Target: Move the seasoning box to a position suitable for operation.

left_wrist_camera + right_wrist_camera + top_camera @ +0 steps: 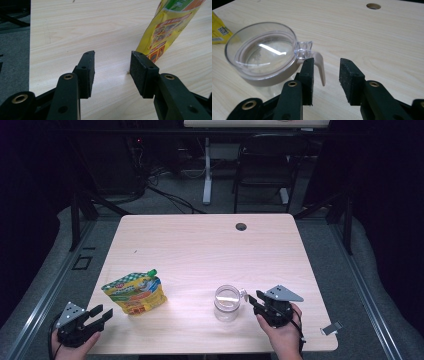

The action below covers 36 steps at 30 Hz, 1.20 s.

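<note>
Your right gripper (pixel 325 75) is spread, empty; the clear round plastic jar (pixel 227 303) stands upright, its beige handle (pixel 321 70) pointing toward the gripper.

On the desk (pixel 200 245) a clear jar (pixel 227 303) stands near the front edge, with the right hand-held gripper (pixel 253 300) just beside its handle, jaws apart. A yellow pouch (pixel 135 293) stands to the left, near the left hand-held gripper (pixel 102 314), whose jaws are apart at the desk's corner.
</note>
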{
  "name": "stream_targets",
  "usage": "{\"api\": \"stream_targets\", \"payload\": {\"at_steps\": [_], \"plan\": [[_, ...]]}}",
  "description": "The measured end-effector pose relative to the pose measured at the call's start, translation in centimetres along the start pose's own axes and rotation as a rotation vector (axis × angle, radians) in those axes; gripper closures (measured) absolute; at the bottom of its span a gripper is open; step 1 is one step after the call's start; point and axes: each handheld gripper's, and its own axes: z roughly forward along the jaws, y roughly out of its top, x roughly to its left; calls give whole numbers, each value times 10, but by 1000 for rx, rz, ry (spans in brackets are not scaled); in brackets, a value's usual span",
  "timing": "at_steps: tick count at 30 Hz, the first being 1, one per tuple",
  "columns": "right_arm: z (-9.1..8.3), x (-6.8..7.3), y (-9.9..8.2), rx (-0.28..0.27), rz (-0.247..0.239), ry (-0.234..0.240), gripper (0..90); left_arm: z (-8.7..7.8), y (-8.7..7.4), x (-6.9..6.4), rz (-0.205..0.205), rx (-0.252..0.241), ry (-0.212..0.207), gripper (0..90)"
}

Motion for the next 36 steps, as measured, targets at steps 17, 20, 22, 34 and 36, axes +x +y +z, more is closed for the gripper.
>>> {"api": "stream_targets", "payload": {"at_steps": [17,20,22,34,36], "plan": [[5,1,29,23,-19,31,702,-2,-2,1,-1,-2,5,553],[8,2,31,33,-12,40,734,-2,-2,1,-1,1,8,553],[9,3,32,37,-7,39,756,-3,-2,1,-1,1,9,553],[16,6,36,73,-26,68,856,-3,-2,2,-2,-3,11,554],[17,6,36,73,-23,75,859,-3,-2,2,-2,-4,12,554]]}}
